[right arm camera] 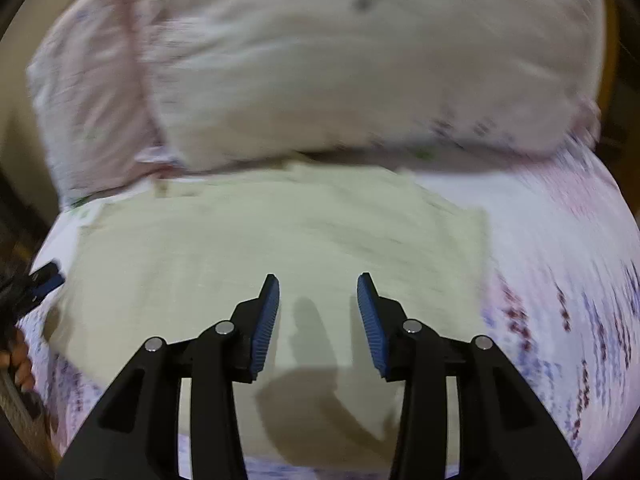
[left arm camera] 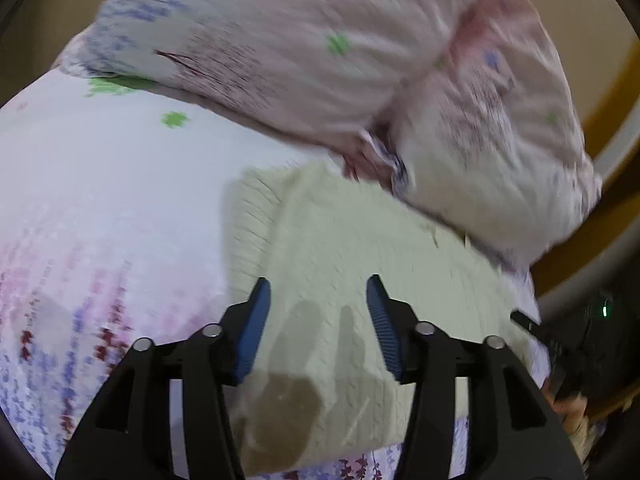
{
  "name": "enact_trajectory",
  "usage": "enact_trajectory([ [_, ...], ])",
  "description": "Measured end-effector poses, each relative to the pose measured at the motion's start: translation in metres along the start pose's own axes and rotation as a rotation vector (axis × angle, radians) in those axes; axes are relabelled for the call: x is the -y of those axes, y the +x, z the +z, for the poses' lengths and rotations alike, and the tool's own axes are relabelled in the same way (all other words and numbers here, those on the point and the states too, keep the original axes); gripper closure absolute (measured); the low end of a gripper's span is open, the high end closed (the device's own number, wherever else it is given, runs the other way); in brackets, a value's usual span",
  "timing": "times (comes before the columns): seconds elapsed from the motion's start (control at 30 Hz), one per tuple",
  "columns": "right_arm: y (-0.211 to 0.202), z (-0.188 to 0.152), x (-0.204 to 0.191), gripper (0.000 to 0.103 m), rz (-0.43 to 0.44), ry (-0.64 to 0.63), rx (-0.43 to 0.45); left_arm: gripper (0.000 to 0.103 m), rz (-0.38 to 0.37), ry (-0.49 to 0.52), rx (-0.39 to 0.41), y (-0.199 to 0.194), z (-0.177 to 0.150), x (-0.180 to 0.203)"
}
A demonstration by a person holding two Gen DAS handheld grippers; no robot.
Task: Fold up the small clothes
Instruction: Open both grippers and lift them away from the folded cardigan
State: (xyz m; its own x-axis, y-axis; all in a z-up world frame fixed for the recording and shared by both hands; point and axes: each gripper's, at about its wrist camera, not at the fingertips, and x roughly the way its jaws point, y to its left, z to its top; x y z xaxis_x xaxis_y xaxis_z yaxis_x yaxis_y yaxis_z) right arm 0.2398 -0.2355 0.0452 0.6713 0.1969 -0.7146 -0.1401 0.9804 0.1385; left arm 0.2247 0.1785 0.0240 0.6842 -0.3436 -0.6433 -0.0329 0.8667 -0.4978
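Bed, covered in a white sheet printed with pink, purple and dark red flower sprigs and green clover shapes: carries everything below; fills the near and middle ground of both wrist views.

Two plump pillows in a pale pink and white floral cotton case: at the far end of the bed, one overlapping the other, blurred in both views.

Cream ribbed-knit small garment, soft, roughly rectangular: spread flat on the sheet just near of the pillows, far edge close to or touching them; cannot tell which. Ribbed band visible along the left edge in the left wrist view. Outline looks squared off, which suggests some folding may be done, but blur hides any layers; sleeves or a neckline not made out. Judged early to midway: at least one further fold and a tidy-up probably left.

Left gripper, black frame with blue ribbed pads: poised over the near part of the garment, fingers spread apart, nothing between them; shadow cast on the knit. Also seen at the left edge of the right wrist view.

Right gripper, same build: over the near middle of the garment, fingers likewise parted and empty, shadow on the cloth beneath.
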Motion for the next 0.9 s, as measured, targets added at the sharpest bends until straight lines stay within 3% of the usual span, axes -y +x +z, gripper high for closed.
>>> enact_trajectory([
  [0.23,0.027,-0.003,-0.073,0.055,0.091,-0.126,-0.038,0.04,-0.013,-0.183,-0.015,0.002,0.007,-0.033],
  [0.37,0.046,-0.01,-0.094,0.054,0.012,-0.204,-0.064,0.04,-0.03,-0.243,-0.042,0.011,0.004,-0.041],
  [0.47,0.049,-0.012,-0.096,0.053,-0.015,-0.227,-0.046,0.04,-0.04,-0.246,-0.047,0.016,0.004,-0.038],
  [0.77,0.053,-0.008,-0.087,0.052,0.017,-0.204,-0.062,0.042,-0.066,-0.234,-0.072,0.032,0.007,-0.023],
  [0.9,0.055,-0.007,-0.085,0.052,0.031,-0.197,-0.067,0.057,-0.079,-0.24,-0.094,0.041,0.007,-0.019],
])
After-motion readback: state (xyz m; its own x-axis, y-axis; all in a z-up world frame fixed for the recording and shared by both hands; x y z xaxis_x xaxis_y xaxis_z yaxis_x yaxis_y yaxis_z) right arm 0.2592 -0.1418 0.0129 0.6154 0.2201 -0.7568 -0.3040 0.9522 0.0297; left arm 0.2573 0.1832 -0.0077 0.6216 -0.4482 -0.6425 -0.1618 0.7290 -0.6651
